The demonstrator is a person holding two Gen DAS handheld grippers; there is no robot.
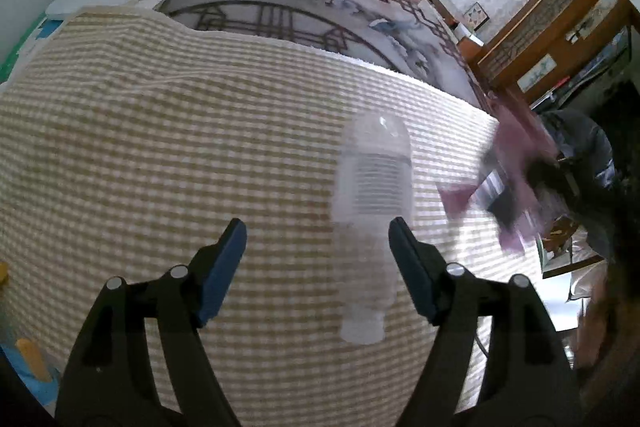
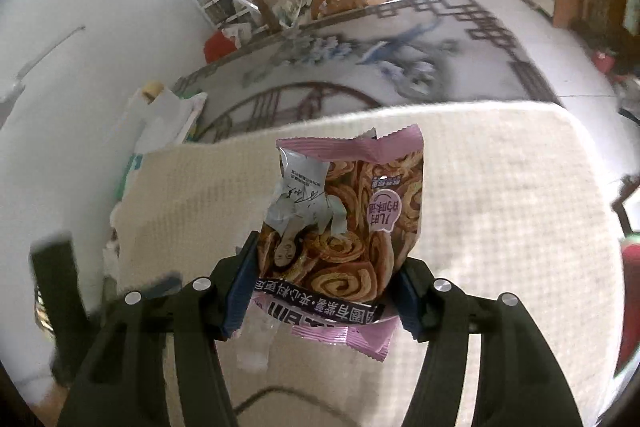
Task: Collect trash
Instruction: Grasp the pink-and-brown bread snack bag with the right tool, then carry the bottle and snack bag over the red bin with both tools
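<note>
Left wrist view: the left gripper (image 1: 318,247) hangs above a beige-and-white checked cloth (image 1: 160,147) that covers a table, its two blue-padded fingers (image 1: 224,267) spread wide and grasping nothing. A clear ribbed plastic bottle (image 1: 370,219) lies on the cloth between the fingers, nearer the right-hand one, its cap end toward the camera and its rounded base pointing away. The bottle is blurred, so whether that finger touches it cannot be told. At the cloth's right edge a blurred pink snack wrapper (image 1: 516,183) shows, held in the other gripper. Beyond the table lies a grey patterned rug with dark red lattice lines (image 1: 320,11).

Right wrist view: the right gripper (image 2: 322,287) is clenched on the pink snack wrapper printed with swirl pastries (image 2: 348,227). Both blue-padded fingers (image 2: 240,287) press the wrapper's lower part, while its crumpled upper part stands up past the fingertips. The wrapper is lifted above the checked cloth (image 2: 500,227). The other gripper (image 2: 56,279) shows as a dark blur at the far left.
</note>
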